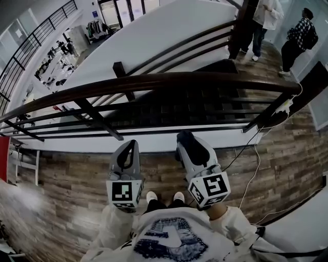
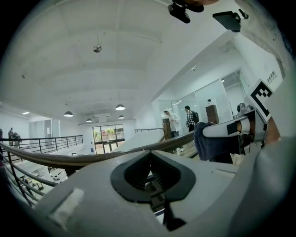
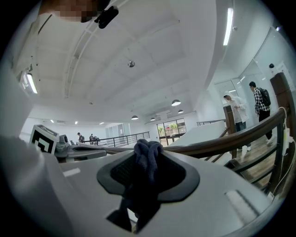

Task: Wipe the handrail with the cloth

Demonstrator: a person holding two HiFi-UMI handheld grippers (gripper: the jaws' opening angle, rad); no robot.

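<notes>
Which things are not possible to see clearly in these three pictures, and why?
Cloth: right gripper view; size unknown, mostly buried between the shut jaws of the right gripper.
Handrail: head view; left end cut off by the picture edge; any dust is too small to see.
Person in white: head view; upper body cut off by the top edge.

The handrail [image 1: 154, 81] is dark brown and its bars [image 1: 97, 120] are black. The cloth [image 3: 147, 159] is dark blue. The left gripper [image 1: 130, 146] and right gripper [image 1: 185, 137] are pale grey, and their cubes [image 1: 125, 193] are patterned in black and white squares. The floor [image 1: 287, 153] shows grey-brown wood planks. The sleeve [image 1: 110, 225] is cream and the shoes [image 1: 151, 196] are white. A far person [image 1: 297, 36] wears a black-and-white checked shirt.
</notes>
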